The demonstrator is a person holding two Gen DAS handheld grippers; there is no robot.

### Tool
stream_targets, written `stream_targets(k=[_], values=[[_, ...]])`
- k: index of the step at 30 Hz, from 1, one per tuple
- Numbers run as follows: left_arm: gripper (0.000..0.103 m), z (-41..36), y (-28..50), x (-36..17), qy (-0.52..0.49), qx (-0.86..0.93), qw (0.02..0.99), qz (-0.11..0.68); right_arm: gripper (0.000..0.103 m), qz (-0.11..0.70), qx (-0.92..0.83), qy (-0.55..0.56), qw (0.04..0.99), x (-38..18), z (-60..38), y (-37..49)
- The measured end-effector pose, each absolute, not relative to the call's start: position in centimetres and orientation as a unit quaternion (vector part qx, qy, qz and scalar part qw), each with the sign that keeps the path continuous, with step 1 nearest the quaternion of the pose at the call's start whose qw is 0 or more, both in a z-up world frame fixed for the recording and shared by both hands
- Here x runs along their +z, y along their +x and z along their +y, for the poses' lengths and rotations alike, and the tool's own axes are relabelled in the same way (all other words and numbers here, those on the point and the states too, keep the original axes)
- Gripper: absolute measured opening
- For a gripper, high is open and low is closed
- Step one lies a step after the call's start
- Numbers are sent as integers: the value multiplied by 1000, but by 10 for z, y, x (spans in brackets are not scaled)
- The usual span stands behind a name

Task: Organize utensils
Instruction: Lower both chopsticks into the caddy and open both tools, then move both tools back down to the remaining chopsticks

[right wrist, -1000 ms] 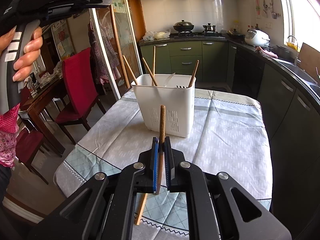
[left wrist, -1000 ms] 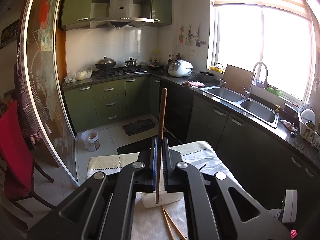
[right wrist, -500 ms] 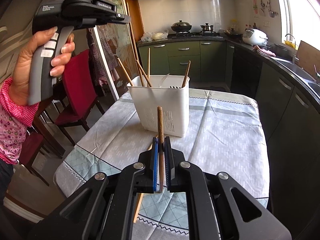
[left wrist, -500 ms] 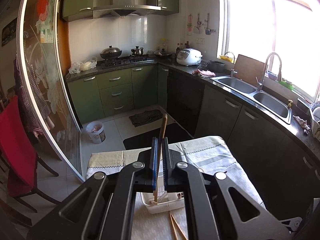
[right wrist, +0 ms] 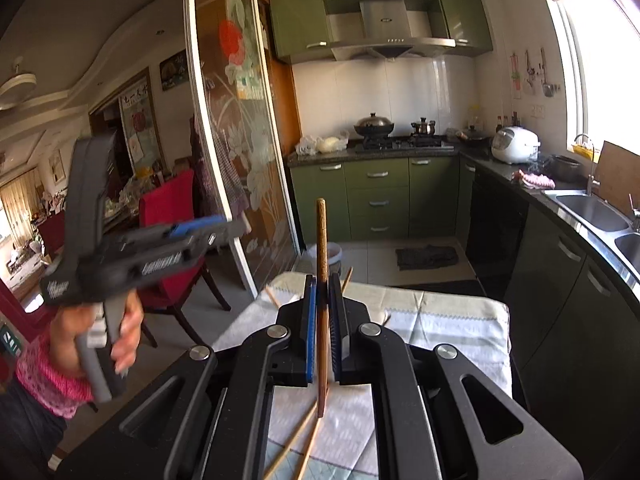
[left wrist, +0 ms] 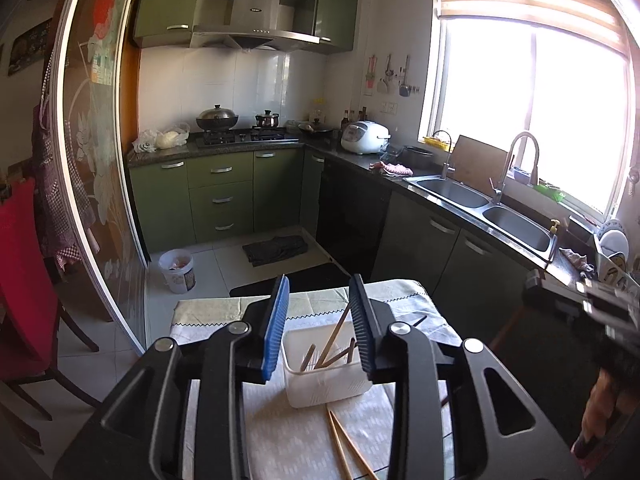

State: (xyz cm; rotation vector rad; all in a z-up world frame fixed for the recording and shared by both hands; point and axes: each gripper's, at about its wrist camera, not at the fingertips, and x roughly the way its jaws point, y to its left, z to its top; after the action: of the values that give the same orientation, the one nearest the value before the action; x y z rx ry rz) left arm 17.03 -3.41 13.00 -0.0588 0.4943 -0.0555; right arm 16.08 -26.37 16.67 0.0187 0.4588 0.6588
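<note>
While the left tongs [left wrist: 320, 328] hang over the white utensil caddy [left wrist: 326, 384], their jaws have just been opening and now stand apart with nothing pinched between them. Looking down through the gap you can see several chopsticks [left wrist: 334, 338] leaning inside the caddy, which sits on the bench [left wrist: 288, 440] with its pale patterned cloth. Two more loose chopsticks [left wrist: 346, 446] lie on the cloth just in front of the caddy.

Right tongs [right wrist: 325, 320] are clamped on a dark wooden stick [right wrist: 321, 248], some utensil handle I guess, held upright with its top poking well above the pads. Under them a couple of chopsticks [right wrist: 298, 440] lie on the cloth.

Off to the left in the right wrist view, a hand [right wrist: 100, 332] in a pink dotted sleeve [right wrist: 52, 380] grips the other tool's handle. There's white lettering on its side but it's too blurred to read.

Further back: green cabinets, a steel range hood [left wrist: 256, 20] with a small badge I can't make out, a white rice cooker [left wrist: 366, 138], and a red chair [right wrist: 172, 220].
</note>
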Motion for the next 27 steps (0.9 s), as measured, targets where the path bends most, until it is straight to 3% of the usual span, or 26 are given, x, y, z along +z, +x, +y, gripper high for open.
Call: stream_targets(k=[7,17,19,21,27], values=[[30,-12,124,93,-19,-29,954,299,7,203,270,31,941,188,-240,230],[31,1,120,7,-37,-40,903,427,7,298,242,11,923,110,-203,302],[32,-2,125,-4,-39,-41,894,444,11,305,243,-3,921,100,-199,300],[36,-7,130,-14,-37,-40,888,457,22,301,243,-13,922,100,-200,292],[38,-29,161,-54,-39,-38,853,519,28,253,261,1,932,107,-241,219]])
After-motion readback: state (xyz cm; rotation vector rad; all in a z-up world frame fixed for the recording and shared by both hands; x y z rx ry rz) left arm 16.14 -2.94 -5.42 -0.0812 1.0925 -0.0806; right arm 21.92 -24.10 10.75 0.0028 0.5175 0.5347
